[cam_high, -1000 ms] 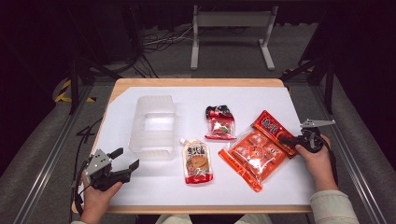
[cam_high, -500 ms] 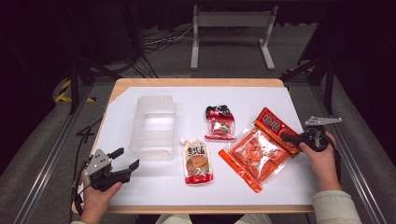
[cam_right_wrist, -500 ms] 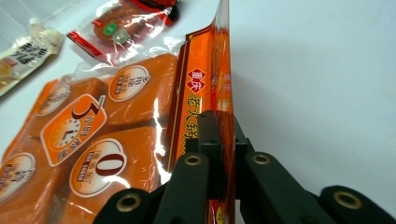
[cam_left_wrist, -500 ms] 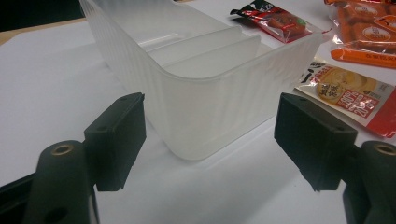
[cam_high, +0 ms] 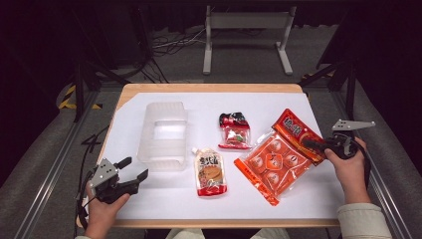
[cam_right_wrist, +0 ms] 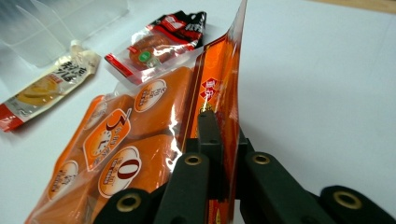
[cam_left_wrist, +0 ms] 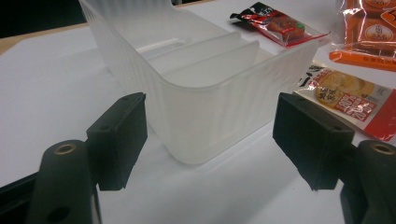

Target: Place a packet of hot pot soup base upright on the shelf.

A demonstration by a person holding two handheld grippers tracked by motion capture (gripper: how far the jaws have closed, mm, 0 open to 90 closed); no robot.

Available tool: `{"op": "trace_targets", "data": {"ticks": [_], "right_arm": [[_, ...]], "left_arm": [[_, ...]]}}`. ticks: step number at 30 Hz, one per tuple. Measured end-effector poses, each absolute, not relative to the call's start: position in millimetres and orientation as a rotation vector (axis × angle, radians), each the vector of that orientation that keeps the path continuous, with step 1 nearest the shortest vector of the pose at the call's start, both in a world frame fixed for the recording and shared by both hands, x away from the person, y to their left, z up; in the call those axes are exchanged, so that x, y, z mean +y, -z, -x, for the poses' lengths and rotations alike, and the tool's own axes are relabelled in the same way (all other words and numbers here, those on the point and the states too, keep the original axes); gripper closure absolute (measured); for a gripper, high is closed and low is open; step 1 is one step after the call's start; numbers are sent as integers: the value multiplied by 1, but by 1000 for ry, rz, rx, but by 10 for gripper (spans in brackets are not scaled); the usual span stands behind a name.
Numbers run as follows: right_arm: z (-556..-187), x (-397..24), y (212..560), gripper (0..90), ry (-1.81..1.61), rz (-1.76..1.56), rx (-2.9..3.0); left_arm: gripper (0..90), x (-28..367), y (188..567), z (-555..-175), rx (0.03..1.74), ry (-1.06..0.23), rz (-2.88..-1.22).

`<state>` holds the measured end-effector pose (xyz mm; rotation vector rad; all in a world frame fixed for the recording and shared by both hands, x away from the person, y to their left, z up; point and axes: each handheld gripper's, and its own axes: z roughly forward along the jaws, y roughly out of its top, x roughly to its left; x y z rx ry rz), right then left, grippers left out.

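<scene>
The right gripper [cam_right_wrist: 219,140] is clamped on the edge of the orange plastic snack bag [cam_high: 276,158], lifting it off the white table [cam_high: 318,199] at the right, probably toward the translucent plastic bin [cam_high: 163,133], while the left gripper [cam_high: 133,169] waits open, holding nothing.

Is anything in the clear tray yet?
No, the tray is empty; all three snack packs lie on the table beside it.

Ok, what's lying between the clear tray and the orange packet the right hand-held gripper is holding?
In the high view, the spouted pouch and small red-black packet lie between tray and orange packet.
</scene>
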<state>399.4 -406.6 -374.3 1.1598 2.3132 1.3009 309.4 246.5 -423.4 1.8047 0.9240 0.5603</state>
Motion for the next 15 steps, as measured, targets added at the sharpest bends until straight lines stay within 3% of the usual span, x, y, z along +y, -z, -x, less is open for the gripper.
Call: {"op": "trace_targets", "data": {"ticks": [15], "right_arm": [[-388,-376,314,900,-1316,-1069,2340]], "left_arm": [[212,234,402,-305,827,-489,-1842]]}}
